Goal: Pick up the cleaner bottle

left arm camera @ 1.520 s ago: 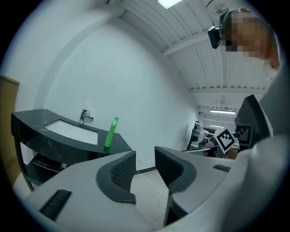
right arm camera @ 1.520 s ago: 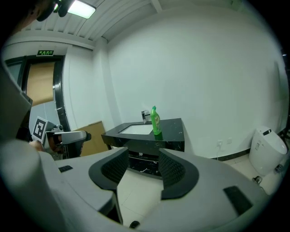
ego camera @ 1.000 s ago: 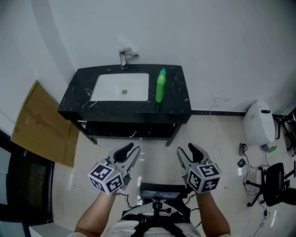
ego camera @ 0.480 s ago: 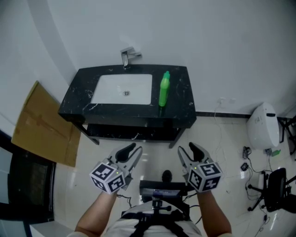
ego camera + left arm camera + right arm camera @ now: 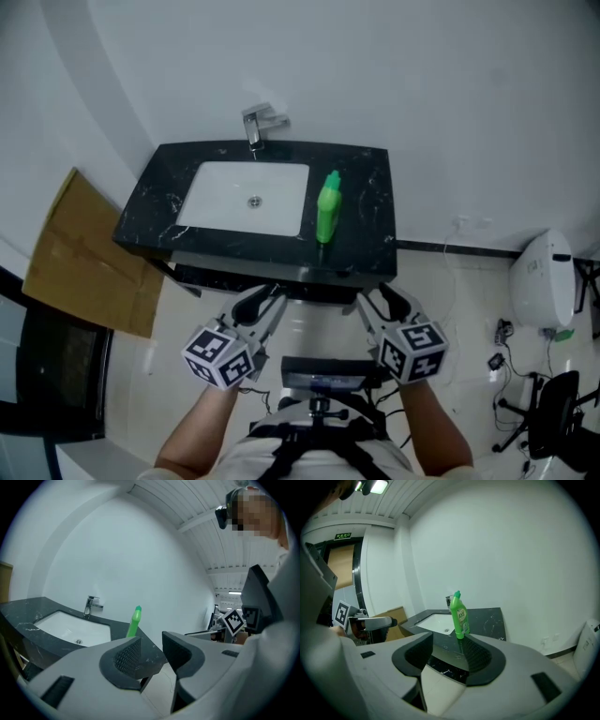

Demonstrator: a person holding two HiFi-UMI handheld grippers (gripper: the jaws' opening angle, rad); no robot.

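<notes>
Head view, bottle: green cleaner bottle (image 5: 327, 206) upright on black marble counter (image 5: 367, 202), just beside the white basin's (image 5: 214, 192) right edge.
Head view, room: white wall; faucet (image 5: 253, 126) at the counter's back edge.
Left gripper view: left gripper (image 5: 151, 651) jaws slightly apart, just been opening, nothing between them.
Right gripper view: right gripper (image 5: 447, 651) jaws apart, empty; bottle label reads "AXE".

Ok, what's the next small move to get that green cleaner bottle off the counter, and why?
Probably carry the right gripper forward over the front edge of the counter toward the cleaner bottle. Its jaws stand apart and empty, short of the counter, and the bottle stands upright beside the sink, lined up with their gap in that gripper's view.
</notes>
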